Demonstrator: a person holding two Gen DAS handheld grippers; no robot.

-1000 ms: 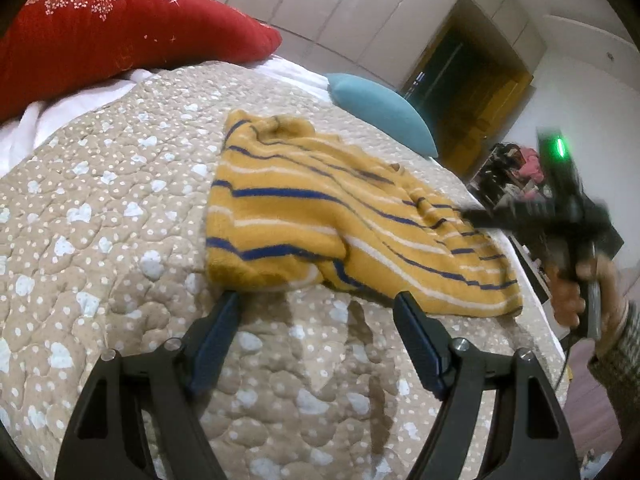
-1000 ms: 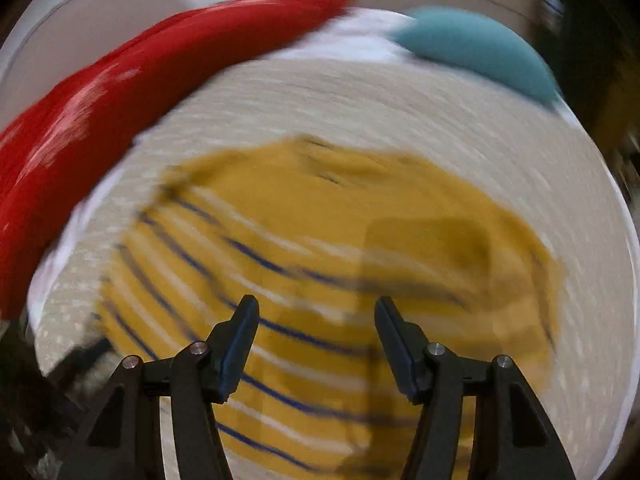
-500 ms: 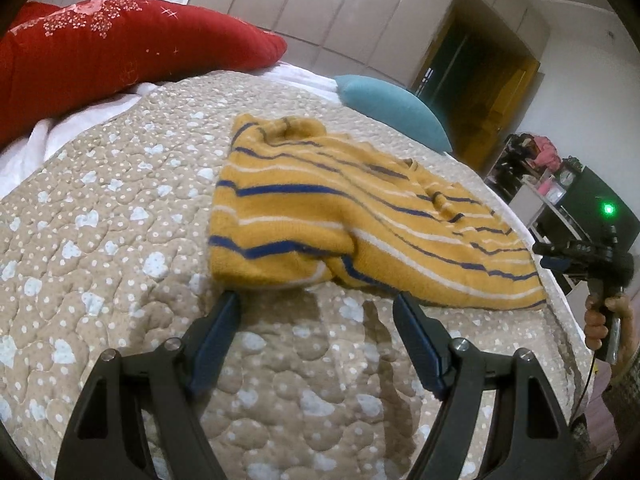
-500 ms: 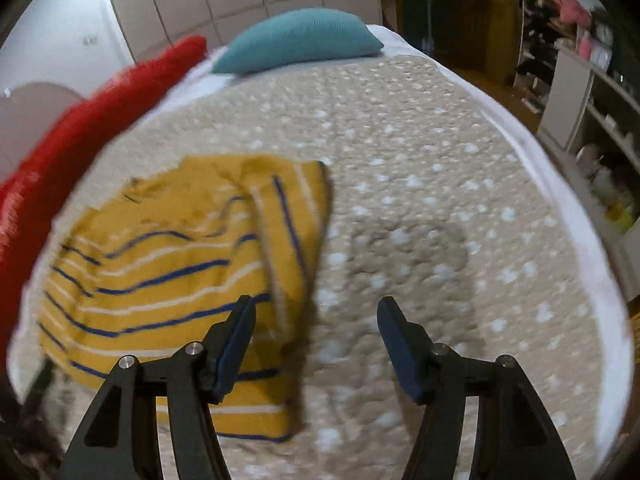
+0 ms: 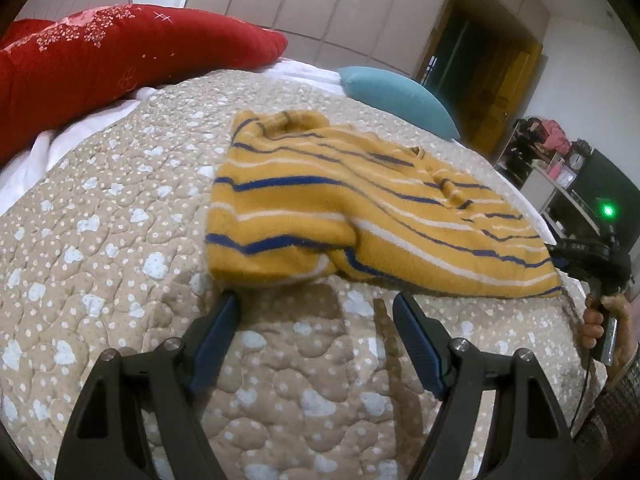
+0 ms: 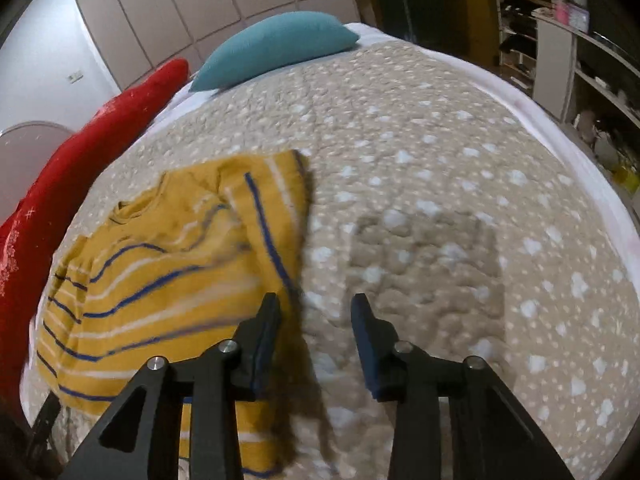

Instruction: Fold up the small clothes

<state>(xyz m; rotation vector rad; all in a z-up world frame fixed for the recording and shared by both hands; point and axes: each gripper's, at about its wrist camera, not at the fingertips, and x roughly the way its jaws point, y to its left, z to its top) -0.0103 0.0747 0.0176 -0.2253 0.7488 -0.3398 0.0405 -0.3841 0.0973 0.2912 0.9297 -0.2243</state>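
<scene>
A small mustard-yellow sweater [image 5: 360,208] with blue and white stripes lies partly folded on the quilted beige bedspread [image 5: 120,240]; it also shows in the right wrist view [image 6: 172,276]. My left gripper [image 5: 316,308] is open and empty, just short of the sweater's near edge. My right gripper [image 6: 316,312] is open and empty, its left finger [image 6: 268,320] at the sweater's right edge. In the left wrist view the right gripper [image 5: 576,256] sits beside the sweater's far right corner.
A red pillow [image 5: 100,60] and a teal pillow [image 5: 396,92] lie at the head of the bed. Shelves with clutter [image 6: 568,40] stand past the bed's right edge. White sheet [image 5: 60,140] shows along the left.
The right gripper swung from above the sweater down to its right edge and its jaws narrowed somewhat. The left gripper barely moved. The sweater lies the same.
</scene>
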